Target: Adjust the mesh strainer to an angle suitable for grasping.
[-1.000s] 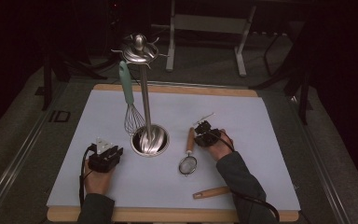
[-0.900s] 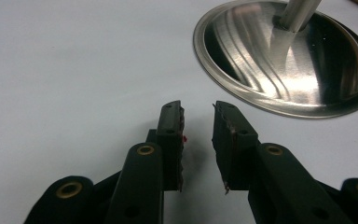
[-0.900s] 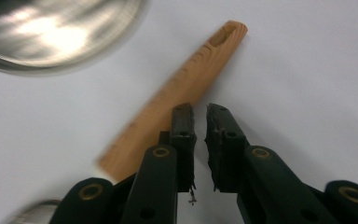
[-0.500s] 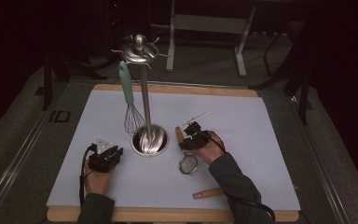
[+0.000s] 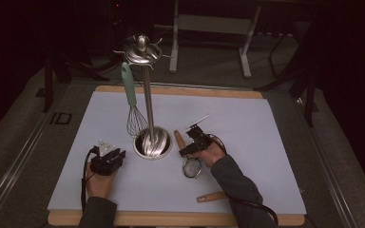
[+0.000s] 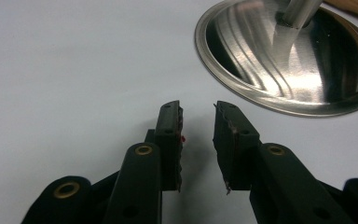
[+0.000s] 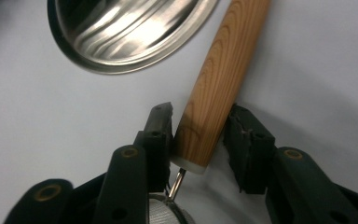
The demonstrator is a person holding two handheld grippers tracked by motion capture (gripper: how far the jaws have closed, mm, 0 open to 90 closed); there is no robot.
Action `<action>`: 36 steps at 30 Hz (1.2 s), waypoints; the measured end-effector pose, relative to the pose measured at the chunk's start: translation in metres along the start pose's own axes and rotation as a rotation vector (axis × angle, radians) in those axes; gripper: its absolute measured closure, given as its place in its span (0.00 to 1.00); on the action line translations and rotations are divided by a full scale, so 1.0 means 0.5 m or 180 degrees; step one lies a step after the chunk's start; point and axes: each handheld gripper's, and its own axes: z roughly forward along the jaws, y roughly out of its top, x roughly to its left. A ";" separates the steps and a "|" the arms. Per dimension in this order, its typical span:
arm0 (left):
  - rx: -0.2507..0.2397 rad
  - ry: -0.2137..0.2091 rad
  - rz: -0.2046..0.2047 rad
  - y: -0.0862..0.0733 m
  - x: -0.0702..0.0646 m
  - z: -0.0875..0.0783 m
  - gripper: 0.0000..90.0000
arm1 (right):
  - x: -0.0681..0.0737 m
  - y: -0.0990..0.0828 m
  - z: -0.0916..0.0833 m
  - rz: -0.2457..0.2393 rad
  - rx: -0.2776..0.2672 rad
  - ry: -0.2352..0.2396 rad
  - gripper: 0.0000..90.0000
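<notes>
A small strainer lies on the white mat, its wooden handle (image 5: 177, 137) (image 7: 223, 74) pointing at the steel utensil stand's round base (image 5: 153, 143) (image 7: 130, 28) and its mesh ring (image 5: 191, 167) nearer the person. My right gripper (image 5: 186, 148) (image 7: 200, 114) straddles the handle's lower end. Its jaws have just been opening: the left pad lies against the wood and a gap shows at the right pad. My left gripper (image 5: 116, 156) (image 6: 197, 112) rests open on the mat just left of the base (image 6: 289, 56), with nothing between its jaws.
A whisk with a teal handle (image 5: 129, 85) hangs from the stand's hooked top (image 5: 142, 50). Another wooden-handled utensil (image 5: 213, 196) lies near the mat's front edge. The wooden board (image 5: 180, 90) under the mat ends at dark floor on all sides.
My right hand has moved left toward the stand's base, and the strainer's handle has shifted left with it. The left hand has stayed put.
</notes>
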 end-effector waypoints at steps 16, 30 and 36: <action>0.0000 0.0011 0.0011 0.000 -0.002 0.001 0.80 | 0.035 0.005 -0.053 -0.0242 -0.0196 -0.0145 0.79; 0.0005 0.0011 0.0006 0.000 -0.001 0.001 0.79 | 0.068 0.009 -0.108 -0.0497 -0.0350 -0.0204 0.79; 0.0004 0.0014 0.0011 0.000 -0.001 0.001 0.79 | 0.067 0.010 -0.116 -0.0502 -0.0363 -0.0191 0.79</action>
